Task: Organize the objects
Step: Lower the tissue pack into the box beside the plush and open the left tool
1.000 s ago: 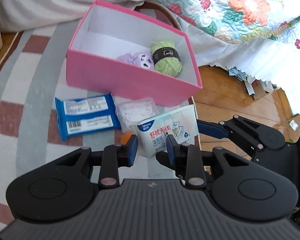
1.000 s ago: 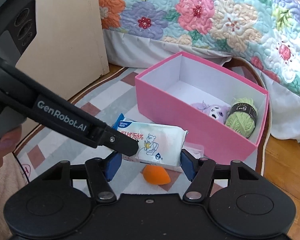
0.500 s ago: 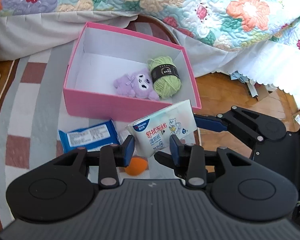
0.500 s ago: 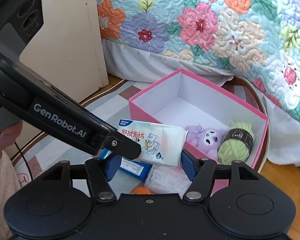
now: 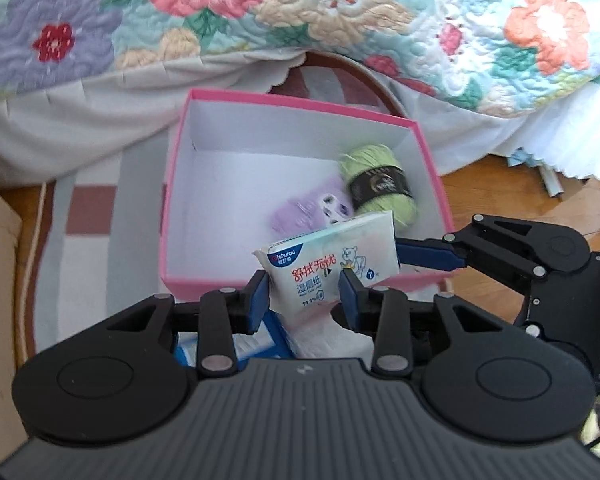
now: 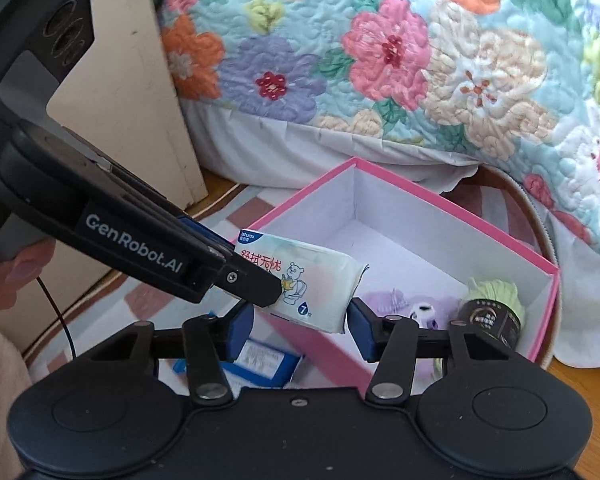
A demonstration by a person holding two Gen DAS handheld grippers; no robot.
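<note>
The left gripper (image 5: pixel 303 294) has its fingers nearly closed on the wet-wipe pack (image 5: pixel 332 258), pinching its lower edge. The pack is carried clear of the rug (image 5: pixel 80 256), tilted, over the near wall of the pink box (image 5: pixel 300 104). In the right wrist view the left gripper's black finger (image 6: pixel 244 280) lies across the pack's (image 6: pixel 312 284) left end, entering from 10 o'clock.

The right gripper (image 6: pixel 300 330) sits at about the pack's level. Its jaws have just been closing, with the pack's lower edge between them. Whether the right fingers (image 6: pixel 360 330) press on the pack cannot be told: a narrow gap appears at each side. In the left wrist view the right gripper's blue pad (image 5: pixel 428 256) reaches the pack's right end from 3 o'clock.

Box contents:
- A green yarn ball (image 5: pixel 380 184) with a black band lies at 2 o'clock of the pack, against the box's right wall.
- A purple plush toy (image 5: pixel 304 212) lies just beside the yarn, at 12 o'clock of the pack, partly hidden behind it.

The remainder of the box floor is bare white.

Outside the box, on the rug, a blue packet (image 6: pixel 260 362) lies at 6 o'clock of the pack, below the right fingers. A floral quilt (image 6: pixel 420 52) hangs over the bed edge behind the box. A person's hand (image 6: pixel 16 264) grips the left gripper's handle at 9 o'clock in the right wrist view.
</note>
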